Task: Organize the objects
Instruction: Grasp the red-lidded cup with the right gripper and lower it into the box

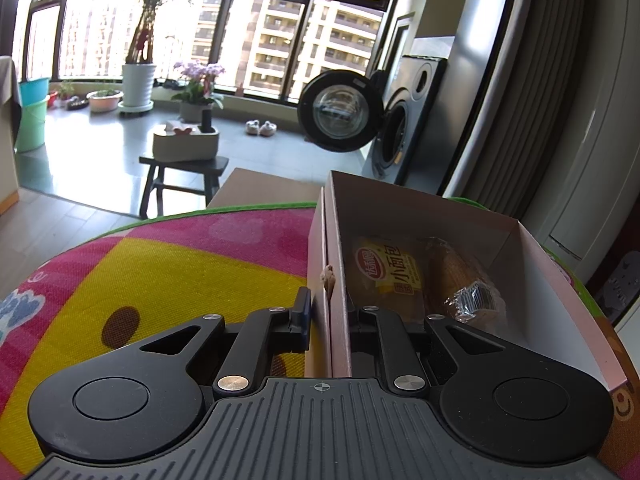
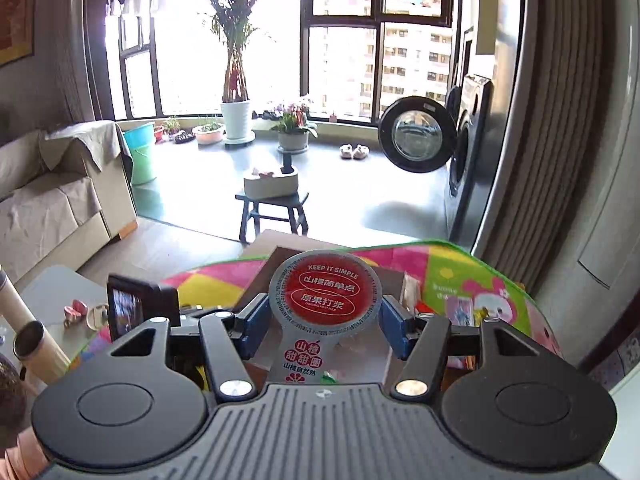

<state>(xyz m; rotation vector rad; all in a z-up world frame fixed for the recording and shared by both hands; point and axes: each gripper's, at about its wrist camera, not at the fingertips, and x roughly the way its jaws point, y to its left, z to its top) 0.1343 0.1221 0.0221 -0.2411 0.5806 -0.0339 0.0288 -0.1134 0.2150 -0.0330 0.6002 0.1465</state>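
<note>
pinching the near wall of the white box (image 1: 420, 204), the left gripper (image 1: 329, 316) leaves mat (image 1: 180, 272) open leftward; the right gripper (image 2: 324, 320) grips a round snack pack (image 2: 323, 294).

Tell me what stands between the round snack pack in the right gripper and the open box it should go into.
Nothing visible does. The right gripper holds the round red snack pack above the mat. The box, its wall pinched by the left gripper, is open-topped, holding a bread pack and a wrapped roll.
</note>
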